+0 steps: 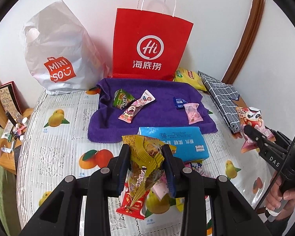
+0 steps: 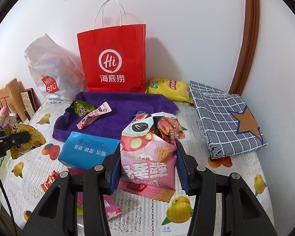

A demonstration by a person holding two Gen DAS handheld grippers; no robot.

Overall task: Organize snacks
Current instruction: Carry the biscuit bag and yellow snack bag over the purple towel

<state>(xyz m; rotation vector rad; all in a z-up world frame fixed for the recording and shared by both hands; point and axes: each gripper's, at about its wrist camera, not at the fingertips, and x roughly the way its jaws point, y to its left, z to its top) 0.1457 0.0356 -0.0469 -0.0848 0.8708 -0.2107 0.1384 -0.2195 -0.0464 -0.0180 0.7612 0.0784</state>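
Above the fruit-print tablecloth [image 1: 55, 137], the left gripper [image 1: 145, 157] is closed on a crinkled yellow snack packet [image 1: 147, 155], its two black fingers pressing the packet from both sides so that it hangs clear of the table. To the right, the right gripper [image 2: 147, 163] is clamped on a pink cracker bag [image 2: 149, 153], squeezed between its blue-padded fingers and also held up off the cloth. Just beyond both sits a blue tissue pack [image 1: 179, 143], lying flat and overlapping the near edge of a purple towel [image 1: 153, 106]. On the towel rest a green snack packet [image 1: 123, 98] touching a long pink candy wrapper [image 1: 136, 106], and, well apart from them, a small blue sachet [image 1: 179, 102] beside a pale pink sachet [image 1: 193, 113]. Against the wall stand a red paper bag [image 1: 149, 43] and a white MINISO plastic bag [image 1: 57, 51]. A yellow chip bag [image 2: 169, 88] lies beside a grey checked cloth [image 2: 224, 116].
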